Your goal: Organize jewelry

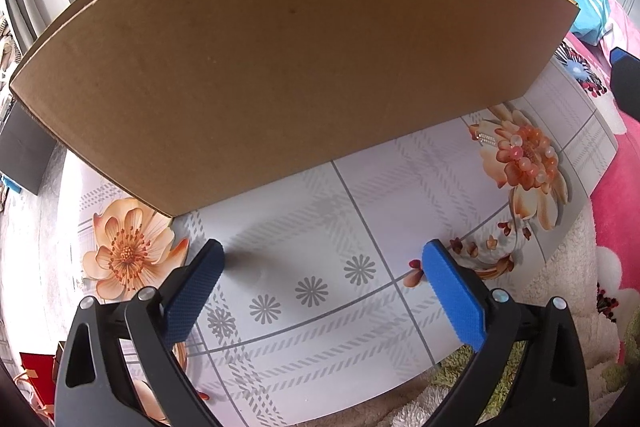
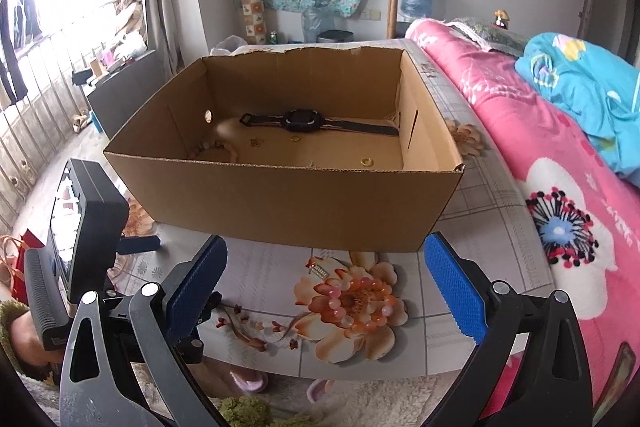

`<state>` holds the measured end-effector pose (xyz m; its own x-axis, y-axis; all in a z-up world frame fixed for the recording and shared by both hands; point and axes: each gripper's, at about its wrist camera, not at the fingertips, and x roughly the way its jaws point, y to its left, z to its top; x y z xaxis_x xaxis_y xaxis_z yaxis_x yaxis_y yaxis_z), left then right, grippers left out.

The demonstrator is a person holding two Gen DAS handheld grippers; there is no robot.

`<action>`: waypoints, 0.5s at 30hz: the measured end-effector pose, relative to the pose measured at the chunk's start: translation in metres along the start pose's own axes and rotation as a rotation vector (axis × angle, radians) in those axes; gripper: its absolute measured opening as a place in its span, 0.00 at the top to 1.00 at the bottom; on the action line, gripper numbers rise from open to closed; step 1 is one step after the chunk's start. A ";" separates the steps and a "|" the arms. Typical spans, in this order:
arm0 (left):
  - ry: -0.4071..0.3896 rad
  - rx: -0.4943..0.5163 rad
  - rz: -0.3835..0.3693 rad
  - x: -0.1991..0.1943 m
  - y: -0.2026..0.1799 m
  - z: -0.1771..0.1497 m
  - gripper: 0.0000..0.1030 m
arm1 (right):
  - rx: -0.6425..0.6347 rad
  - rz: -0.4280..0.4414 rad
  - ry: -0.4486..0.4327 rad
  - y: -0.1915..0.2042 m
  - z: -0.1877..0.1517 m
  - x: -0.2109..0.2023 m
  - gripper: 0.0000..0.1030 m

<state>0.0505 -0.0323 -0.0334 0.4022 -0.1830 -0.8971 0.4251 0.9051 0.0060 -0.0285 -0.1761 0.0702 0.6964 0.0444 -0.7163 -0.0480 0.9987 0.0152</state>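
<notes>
Right wrist view is showing the right gripper (image 2: 324, 291) hanging with its jaws spread wide and empty above a beaded bracelet (image 2: 360, 301) lying on the flowered table (image 2: 480, 203), just in front of the cardboard box (image 2: 288, 199). A small silver clasp-like piece (image 2: 319, 271) is sitting beside the beads. Inside the box a watch (image 2: 300, 119) and gold rings (image 2: 366, 161) are already lying. The left gripper (image 1: 320, 283) is also standing apart, holding nothing. The orange beads are blending into the printed flower, so a pinch is risking closing on bare tabletop or rolling the round beads aside
</notes>
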 end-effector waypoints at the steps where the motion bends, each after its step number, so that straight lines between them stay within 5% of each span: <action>1: -0.001 -0.001 0.000 0.000 0.000 -0.001 0.05 | 0.003 0.002 -0.001 0.000 0.000 0.000 0.08; 15: -0.005 -0.003 0.000 0.000 0.001 -0.001 0.05 | 0.014 0.025 -0.004 0.003 0.001 0.001 0.08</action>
<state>0.0502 -0.0307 -0.0333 0.4063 -0.1847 -0.8949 0.4228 0.9062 0.0049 -0.0271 -0.1735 0.0704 0.6979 0.0698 -0.7128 -0.0559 0.9975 0.0429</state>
